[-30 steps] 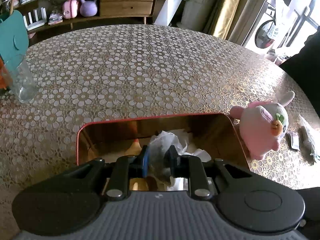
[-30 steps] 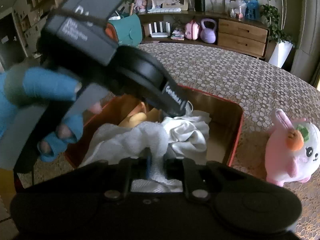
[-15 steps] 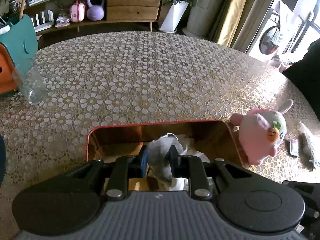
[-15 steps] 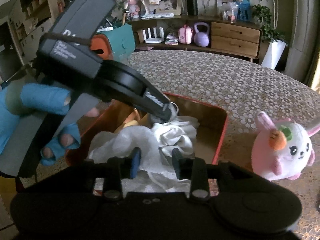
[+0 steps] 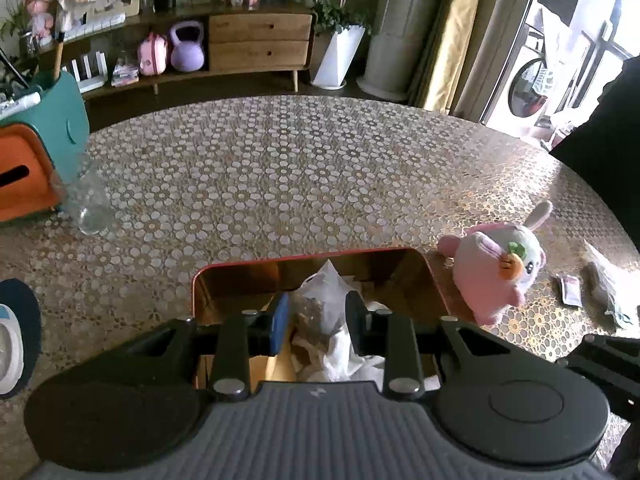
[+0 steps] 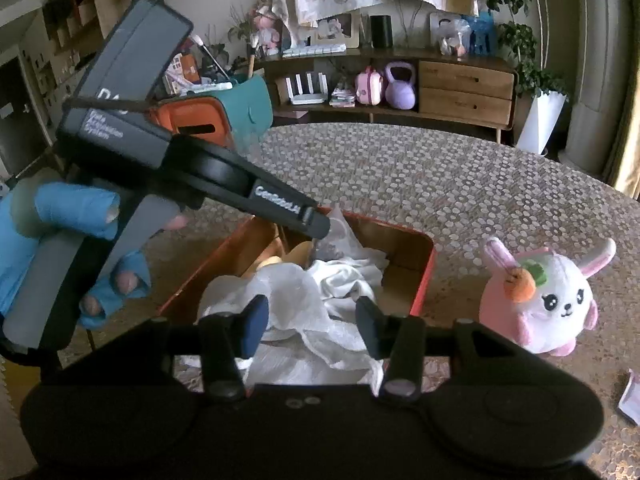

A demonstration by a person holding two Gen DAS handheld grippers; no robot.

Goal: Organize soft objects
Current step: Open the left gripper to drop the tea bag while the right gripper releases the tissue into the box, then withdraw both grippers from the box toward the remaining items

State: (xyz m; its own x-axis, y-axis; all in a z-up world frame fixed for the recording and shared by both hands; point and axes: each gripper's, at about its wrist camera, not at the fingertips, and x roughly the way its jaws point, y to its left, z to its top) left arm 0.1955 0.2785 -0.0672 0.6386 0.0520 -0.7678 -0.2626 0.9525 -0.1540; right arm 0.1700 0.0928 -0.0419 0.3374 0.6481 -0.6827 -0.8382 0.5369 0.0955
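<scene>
Left tool (image 5: 316, 322) pinched a clear plastic bag (image 5: 320, 308) with dark contents, held over the red-rimmed box (image 5: 312, 257) at lower centre of the left view. Right tool (image 6: 310, 322) was spread wide, gripping nothing, poised above the white cloth (image 6: 304, 300) heaped at the near end of the box (image 6: 424, 280).

Bag looked light, crinkly and slippery; a pinch on the gathered neck likely holds better than one on the bulging body. Cloth was limp and would probably drape and trail over the rim, so grab a bunched fold, not a loose edge. The pink rabbit plush (image 6: 544, 300) stood on the table (image 6: 440, 176) just right of the box, outside it; soft, round, squeezable, best taken across the body below the ears.

Room: both tools crowded over the same box, collision risk looked real. Box walls limit sideways moves, so straight up is safest. The table's upper half was open, with a glass (image 5: 90, 204) and an orange-teal bin (image 5: 36, 160) at left frame edge, and small wrappers (image 5: 570, 290) at right.
</scene>
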